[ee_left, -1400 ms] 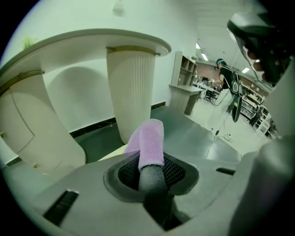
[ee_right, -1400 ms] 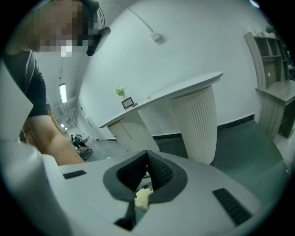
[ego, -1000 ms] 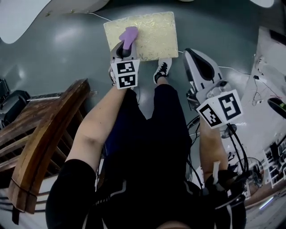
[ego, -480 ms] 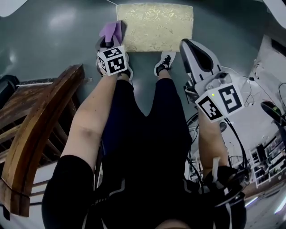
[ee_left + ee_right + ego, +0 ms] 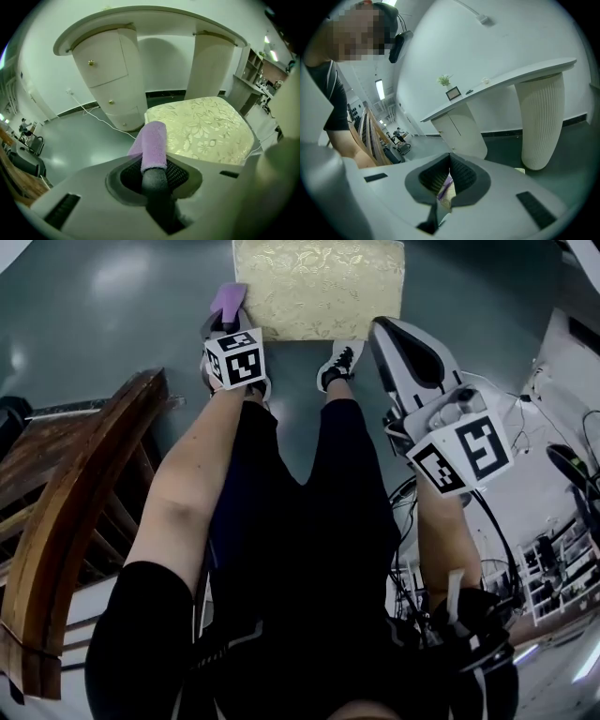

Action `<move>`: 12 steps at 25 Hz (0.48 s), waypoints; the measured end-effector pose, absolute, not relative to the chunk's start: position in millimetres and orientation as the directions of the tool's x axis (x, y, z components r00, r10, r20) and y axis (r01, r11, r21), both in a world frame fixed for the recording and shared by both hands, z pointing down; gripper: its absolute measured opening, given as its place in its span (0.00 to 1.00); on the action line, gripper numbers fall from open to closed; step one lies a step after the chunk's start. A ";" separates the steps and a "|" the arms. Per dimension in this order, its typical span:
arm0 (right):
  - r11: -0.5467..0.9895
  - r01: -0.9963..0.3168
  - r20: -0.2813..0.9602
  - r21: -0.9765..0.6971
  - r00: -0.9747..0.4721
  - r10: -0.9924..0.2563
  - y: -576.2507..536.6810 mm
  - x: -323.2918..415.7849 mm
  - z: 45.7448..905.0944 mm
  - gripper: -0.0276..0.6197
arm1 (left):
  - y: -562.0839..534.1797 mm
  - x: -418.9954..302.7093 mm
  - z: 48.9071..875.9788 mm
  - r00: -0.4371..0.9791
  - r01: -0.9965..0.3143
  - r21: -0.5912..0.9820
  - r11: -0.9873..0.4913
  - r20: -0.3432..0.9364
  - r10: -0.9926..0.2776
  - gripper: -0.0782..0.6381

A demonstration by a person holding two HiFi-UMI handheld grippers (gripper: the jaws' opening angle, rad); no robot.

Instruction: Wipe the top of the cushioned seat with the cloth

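A: Entry one, cushioned seat (image 5: pixel 319 287). Position?
B: On the floor (image 5: pixel 122 324), far centre. A desk (image 5: pixel 150 21) stands behind it, with the drawer pedestal (image 5: pixel 110 75) far-left of the seat and the column (image 5: pixel 208 65) far-right.
A: Cloth (image 5: pixel 228 302)?
B: In the left gripper (image 5: pixel 225 322), just beside the seat's near-left corner, off its top.
A: Right gripper (image 5: pixel 386 334)?
B: By the seat's near-right corner, over the floor.
A: Remaining items?
B: Shoe (image 5: pixel 337 367) just near of the seat's near edge. Wooden frame (image 5: pixel 84 512) near-left. Table (image 5: pixel 562 409) at right.
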State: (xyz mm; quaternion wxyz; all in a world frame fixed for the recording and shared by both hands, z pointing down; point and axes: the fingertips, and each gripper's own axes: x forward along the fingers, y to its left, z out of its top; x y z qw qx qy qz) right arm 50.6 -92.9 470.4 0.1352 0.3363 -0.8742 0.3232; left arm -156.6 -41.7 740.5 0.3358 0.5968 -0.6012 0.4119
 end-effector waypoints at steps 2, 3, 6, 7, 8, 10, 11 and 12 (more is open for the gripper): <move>0.555 -0.685 0.453 -0.473 -0.729 -0.514 -94.6 62.1 468.9 0.05 | -40.9 -130.7 744.5 -0.027 -0.990 -0.085 -0.116 0.900 -0.435 0.22; 0.552 -0.688 0.450 -0.471 -0.726 -0.520 -95.3 67.3 467.0 0.05 | -40.5 -117.9 746.1 -0.010 -0.985 -0.082 -0.149 0.902 -0.431 0.22; 0.555 -0.688 0.439 -0.468 -0.726 -0.530 -95.9 81.8 461.6 0.05 | -40.5 -88.9 748.7 0.020 -0.981 -0.063 -0.184 0.909 -0.417 0.22; 0.553 -0.689 0.436 -0.469 -0.725 -0.533 -96.1 87.7 460.6 0.05 | -41.7 -81.3 749.5 0.024 -0.980 -0.059 -0.189 0.912 -0.410 0.22; 0.549 -0.691 0.432 -0.471 -0.723 -0.539 -96.3 94.4 459.6 0.05 | -43.3 -74.0 750.3 0.028 -0.978 -0.057 -0.198 0.914 -0.404 0.22; 0.537 -0.697 0.424 -0.476 -0.717 -0.553 -95.6 109.1 457.4 0.05 | -46.3 -60.0 751.3 0.036 -0.973 -0.057 -0.223 0.919 -0.392 0.22; 0.532 -0.700 0.422 -0.477 -0.713 -0.560 -94.9 116.5 456.9 0.05 | -47.7 -54.2 751.3 0.038 -0.971 -0.058 -0.232 0.921 -0.388 0.22; 0.524 -0.704 0.421 -0.479 -0.708 -0.566 -94.4 124.1 457.2 0.05 | -49.4 -49.3 751.3 0.037 -0.970 -0.060 -0.237 0.922 -0.385 0.22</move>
